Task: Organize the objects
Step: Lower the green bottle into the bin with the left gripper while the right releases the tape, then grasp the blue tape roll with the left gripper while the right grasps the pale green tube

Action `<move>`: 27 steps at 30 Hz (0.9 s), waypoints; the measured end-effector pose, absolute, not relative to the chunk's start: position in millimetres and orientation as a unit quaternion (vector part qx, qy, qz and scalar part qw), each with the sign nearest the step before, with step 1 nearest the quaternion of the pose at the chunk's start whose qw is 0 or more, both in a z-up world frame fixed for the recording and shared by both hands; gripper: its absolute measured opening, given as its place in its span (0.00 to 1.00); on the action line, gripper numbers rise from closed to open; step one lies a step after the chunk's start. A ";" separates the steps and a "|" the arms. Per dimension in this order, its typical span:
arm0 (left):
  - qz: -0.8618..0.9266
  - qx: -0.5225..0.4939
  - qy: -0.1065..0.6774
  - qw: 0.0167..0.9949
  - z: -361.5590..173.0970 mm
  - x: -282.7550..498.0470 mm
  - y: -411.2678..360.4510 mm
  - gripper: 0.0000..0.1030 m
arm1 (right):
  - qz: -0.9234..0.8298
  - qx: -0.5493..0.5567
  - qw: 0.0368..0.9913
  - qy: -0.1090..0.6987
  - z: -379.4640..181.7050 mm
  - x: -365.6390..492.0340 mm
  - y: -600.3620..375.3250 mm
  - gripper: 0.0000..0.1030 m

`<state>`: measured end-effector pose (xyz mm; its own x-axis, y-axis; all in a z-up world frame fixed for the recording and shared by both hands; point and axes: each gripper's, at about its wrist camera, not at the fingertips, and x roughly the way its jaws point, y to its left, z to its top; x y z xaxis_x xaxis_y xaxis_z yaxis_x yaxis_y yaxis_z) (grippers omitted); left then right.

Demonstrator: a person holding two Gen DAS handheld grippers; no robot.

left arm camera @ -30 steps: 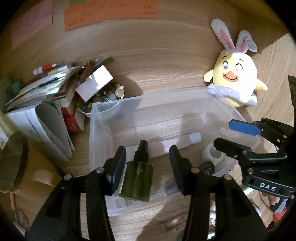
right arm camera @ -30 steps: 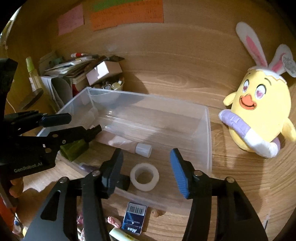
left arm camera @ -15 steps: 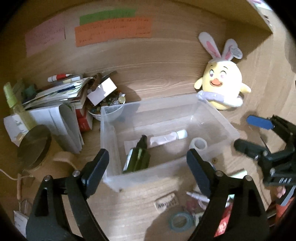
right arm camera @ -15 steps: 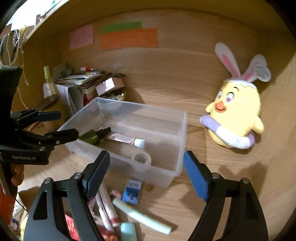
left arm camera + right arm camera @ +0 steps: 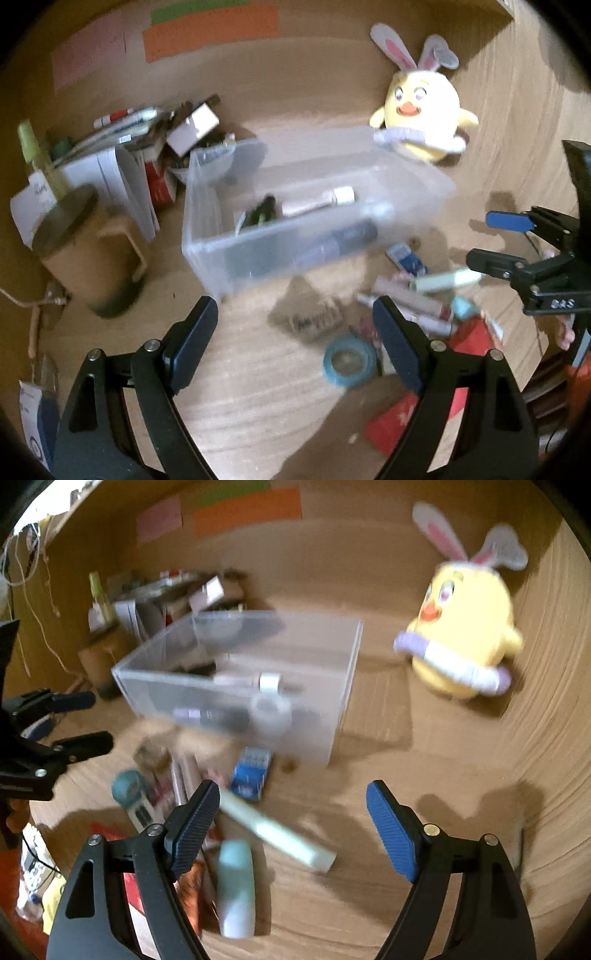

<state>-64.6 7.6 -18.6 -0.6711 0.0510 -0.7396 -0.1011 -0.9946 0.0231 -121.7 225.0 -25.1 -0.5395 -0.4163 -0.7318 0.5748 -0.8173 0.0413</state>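
Both grippers empty on my end. Left gripper (image 5: 291, 336) has its jaws spread wide, nothing between the pads, hanging over bare wooden desktop (image 5: 258, 406) in front of the clear plastic bin (image 5: 207, 254). Right gripper (image 5: 290, 823) same: jaws wide, nothing gripped, above the loose clutter in front of the bin. Both jaw pairs have just been opening, now apart with no object in the gap.

Frames are motion-blurred, so small stuff is rough.

Inside the bin: dark green spray bottle (image 5: 260, 216) lying down near the left end, pale tube with a white cap (image 5: 319, 201) lying beside it, and a white tape ring (image 5: 271, 712) against the near wall in the right wrist view. Something dark shows through the near wall; can't tell what it is.

Outside the bin, on the desk in front of it:
- blue tape roll (image 5: 349, 360), flat, just beside the left gripper's right finger
- pale green marker (image 5: 277, 834), lying diagonal, between the right gripper's fingers in view but below them, not touched
- blue staples box (image 5: 251, 770), near the bin's front wall
- light blue-white bottle (image 5: 236, 886), lying by the right gripper's left finger
- brown paper packet (image 5: 308, 314), between bin and tape roll
- red packets (image 5: 402, 417) at right in the left wrist view

Yellow chick plush with rabbit ears (image 5: 421, 118) stands behind the bin's right end, upright. Stack of books and papers (image 5: 118, 162) behind the bin at left, tan mug with dark lid (image 5: 92, 254) left of the bin.
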 end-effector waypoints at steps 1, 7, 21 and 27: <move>0.911 -0.409 0.030 0.042 -23.0 -61.9 6.9 0.84 | -0.867 0.395 0.286 0.103 -31.3 -122.7 225.1 0.77; 0.894 -0.446 0.008 0.050 -46.7 -50.6 1.5 0.84 | -0.845 0.420 0.308 0.125 -52.6 -124.2 217.8 0.71; 0.883 -0.464 0.006 0.064 -64.7 -50.8 11.1 0.84 | -0.827 0.421 0.344 0.140 -53.1 -124.9 206.1 0.28; 0.883 -0.466 -0.012 0.058 -67.3 -59.0 8.1 0.83 | -0.830 0.418 0.333 0.158 -51.4 -116.3 215.4 0.18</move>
<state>-59.0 8.1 -67.3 -0.5598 0.1133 -0.8208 -0.0903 -0.9931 -0.0755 -116.3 215.4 -51.4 -0.4285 -0.4213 -0.7993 0.6859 -0.7275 0.0158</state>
